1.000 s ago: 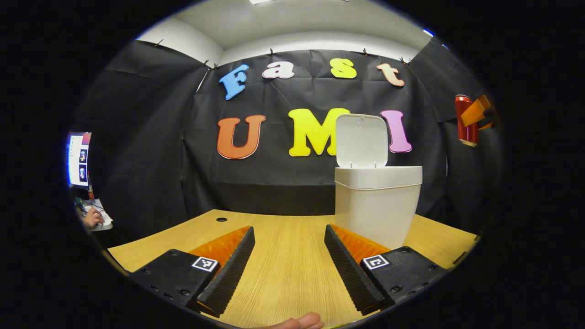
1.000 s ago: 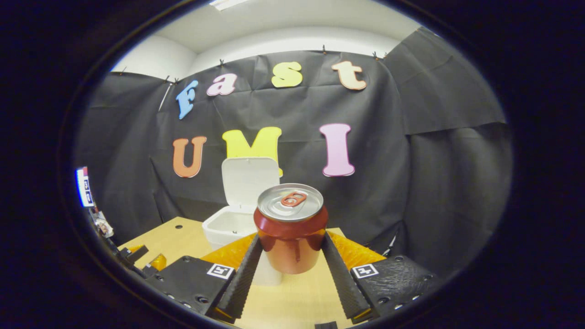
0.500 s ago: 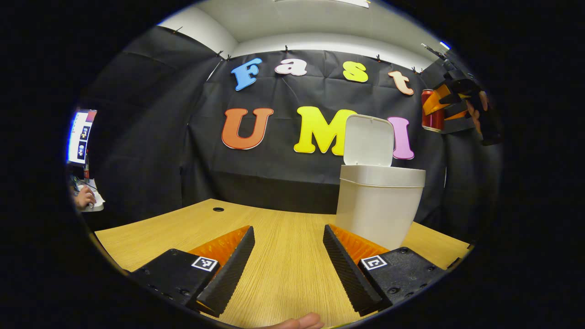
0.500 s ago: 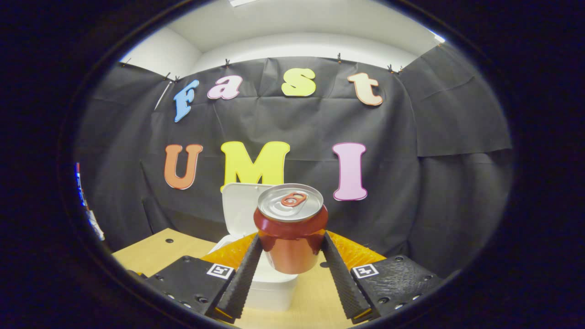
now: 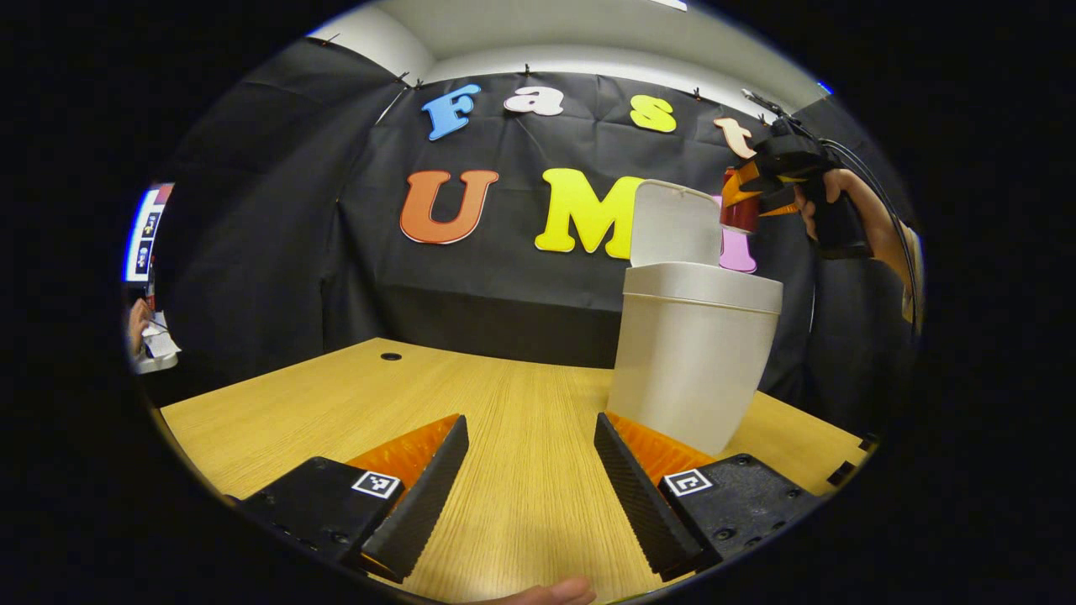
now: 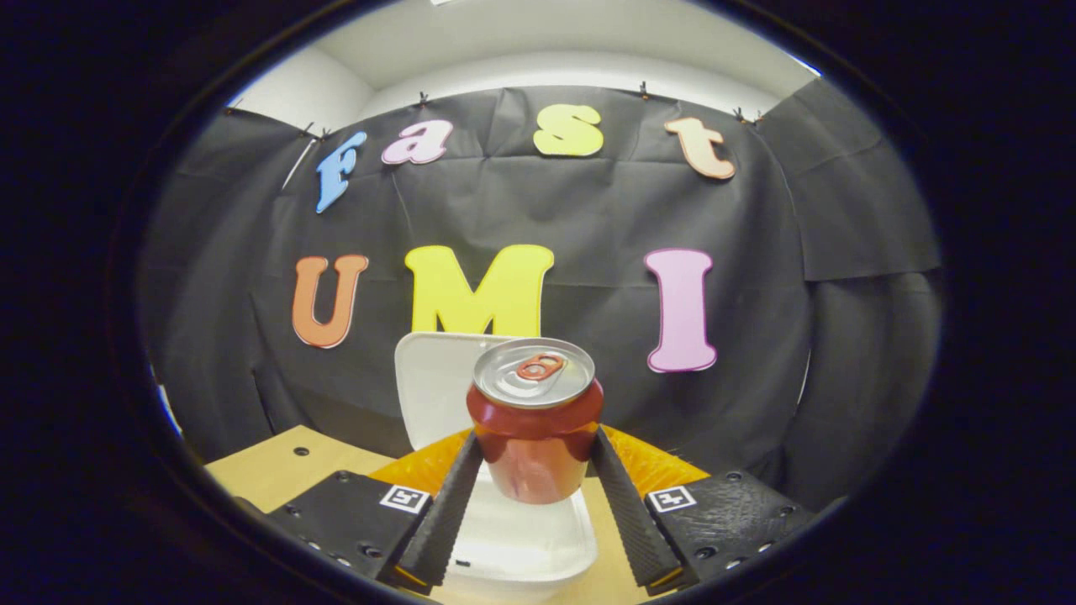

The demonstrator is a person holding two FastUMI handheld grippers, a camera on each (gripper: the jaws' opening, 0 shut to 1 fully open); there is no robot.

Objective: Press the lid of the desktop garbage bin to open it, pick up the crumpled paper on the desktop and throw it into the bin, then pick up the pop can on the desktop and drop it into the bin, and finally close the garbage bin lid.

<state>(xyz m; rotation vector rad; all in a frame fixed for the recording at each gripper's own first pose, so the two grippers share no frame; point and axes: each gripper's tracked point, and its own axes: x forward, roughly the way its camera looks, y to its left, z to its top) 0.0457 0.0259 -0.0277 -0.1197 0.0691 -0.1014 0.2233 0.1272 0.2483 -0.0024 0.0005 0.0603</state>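
Carried over the open bin (image 6: pixel 513 538), the right gripper (image 6: pixel 536 458) clamps the can (image 6: pixel 536 420) upright (left gripper (image 5: pixel 530 470) jaws wide).

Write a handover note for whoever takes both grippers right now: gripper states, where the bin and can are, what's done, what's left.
Right gripper: shut on the pop can, held upright in the air above the open mouth of the garbage bin.
Left gripper: open, holding nothing, low over the desktop in front of the bin.
Bin lid: standing up, open.
Done: lid opened, can picked up. The paper cannot be confirmed in the bin from these views.
Left: release the can into the bin, then close the lid.
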